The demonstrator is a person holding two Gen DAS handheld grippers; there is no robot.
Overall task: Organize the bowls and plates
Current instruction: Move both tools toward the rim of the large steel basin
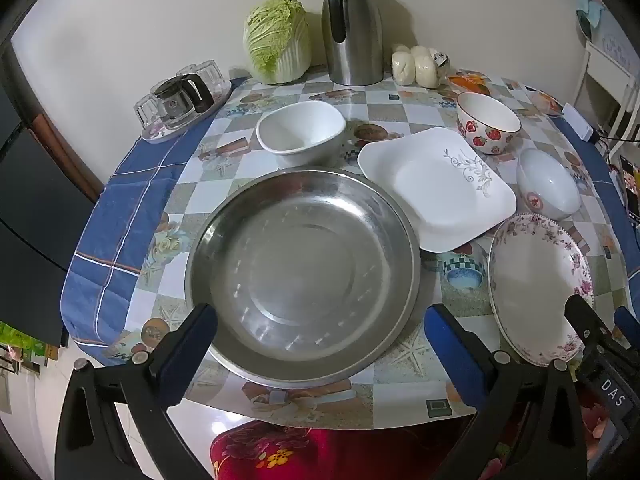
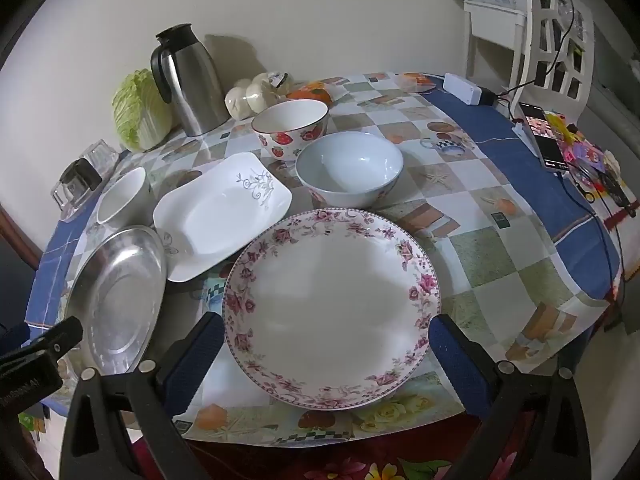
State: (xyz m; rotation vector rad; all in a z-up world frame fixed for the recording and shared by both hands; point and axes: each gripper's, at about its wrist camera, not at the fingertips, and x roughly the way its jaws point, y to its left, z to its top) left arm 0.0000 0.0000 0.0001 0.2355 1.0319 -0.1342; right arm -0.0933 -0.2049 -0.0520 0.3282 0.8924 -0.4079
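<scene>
A large steel basin [image 1: 302,272] sits near the table's front edge, and my left gripper [image 1: 320,316] hovers above its near rim, open and holding nothing. Behind the basin stands a plain white bowl [image 1: 301,132]. A square white plate [image 1: 438,186] with a grey vine print lies to the basin's right. Further back are a strawberry-print bowl [image 1: 488,122] and a pale blue-white bowl [image 1: 548,184]. A round plate with a pink flower rim [image 2: 332,304] lies under my right gripper [image 2: 326,326], which is open above its near half with nothing between the fingers.
At the back stand a steel thermos jug [image 1: 352,28], a cabbage [image 1: 278,40] and bagged buns [image 1: 416,64]. A tray of glasses with a small glass pot [image 1: 182,98] sits back left. A phone [image 2: 542,136], cables and a white box [image 2: 462,88] occupy the right edge.
</scene>
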